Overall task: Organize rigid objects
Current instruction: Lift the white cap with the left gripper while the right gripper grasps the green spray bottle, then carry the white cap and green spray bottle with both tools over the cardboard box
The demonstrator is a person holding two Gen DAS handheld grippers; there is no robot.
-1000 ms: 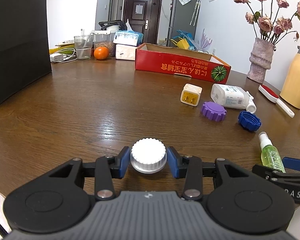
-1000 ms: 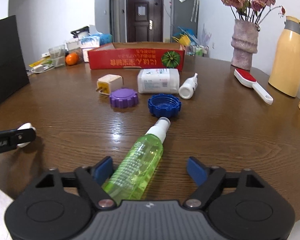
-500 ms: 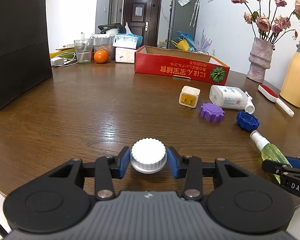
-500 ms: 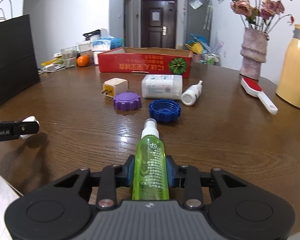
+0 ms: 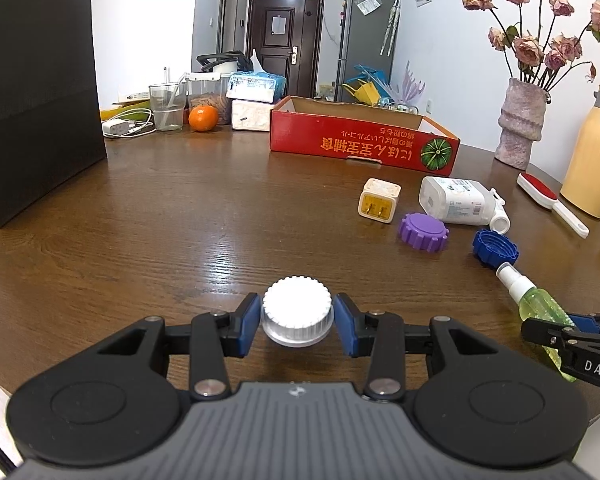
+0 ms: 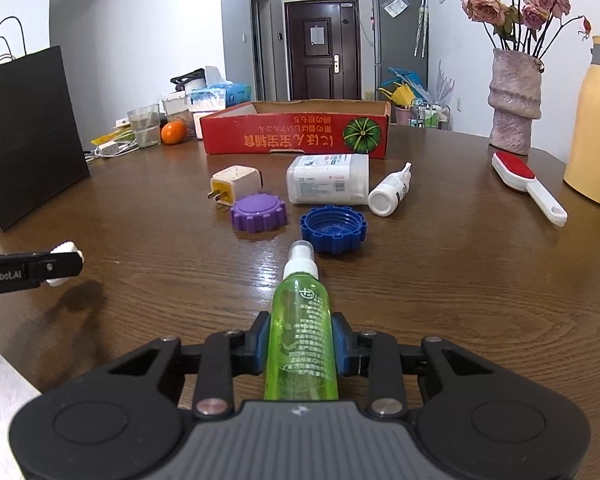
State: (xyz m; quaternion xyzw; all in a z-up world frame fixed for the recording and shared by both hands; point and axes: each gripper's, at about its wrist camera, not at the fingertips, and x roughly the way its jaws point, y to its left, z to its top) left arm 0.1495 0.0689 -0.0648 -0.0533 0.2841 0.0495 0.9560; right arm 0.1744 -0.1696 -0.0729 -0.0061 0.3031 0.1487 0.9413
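While the left gripper clamps a ribbed white cap, the right gripper pinches a translucent green spray bottle.

Left tool and right tool both clamped, level.

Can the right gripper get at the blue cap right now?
Probably not yet: the right gripper is shut on the green spray bottle, whose nozzle points at the blue cap just ahead. The path looks free, but its jaws are full.
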